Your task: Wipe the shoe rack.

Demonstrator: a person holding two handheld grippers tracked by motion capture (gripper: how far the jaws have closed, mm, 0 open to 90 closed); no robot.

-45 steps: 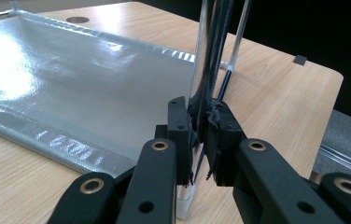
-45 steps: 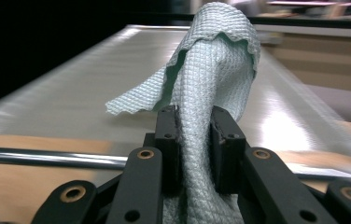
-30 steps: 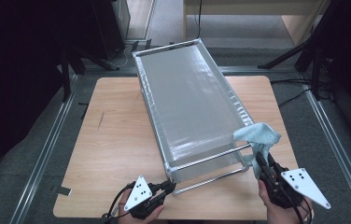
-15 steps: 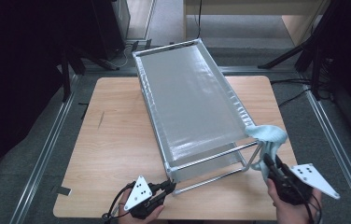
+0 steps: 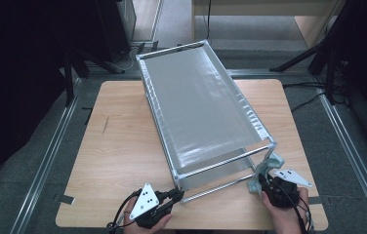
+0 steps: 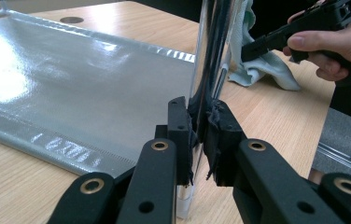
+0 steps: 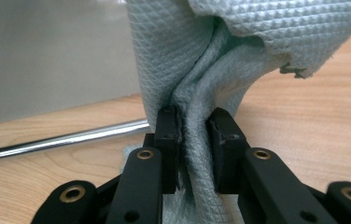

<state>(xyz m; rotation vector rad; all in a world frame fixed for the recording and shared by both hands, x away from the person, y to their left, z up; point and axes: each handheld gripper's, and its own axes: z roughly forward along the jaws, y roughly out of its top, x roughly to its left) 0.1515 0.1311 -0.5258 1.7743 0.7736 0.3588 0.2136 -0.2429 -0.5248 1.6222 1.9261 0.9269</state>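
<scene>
Wiping step: your left gripper (image 6: 200, 140) jaws clamp the rack (image 5: 206, 112) leg at frame bottom; your right gripper (image 7: 194, 140) jaws pinch the cloth (image 5: 268, 168) at the lower-right corner post. Next, rub the cloth along that post.

Overhead light glares on the silvery shelf sheet (image 6: 61, 70); dark surroundings, and close claw arms blur softly.

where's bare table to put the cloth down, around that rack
The widest bare patch of table lies left of the rack, out to the left edge. A narrower strip runs along the rack's right side, toward the far right corner. The near edge is crowded: the left gripper clamps the rack's near-left post, and the right gripper holds the cloth at the near-right post.
</scene>
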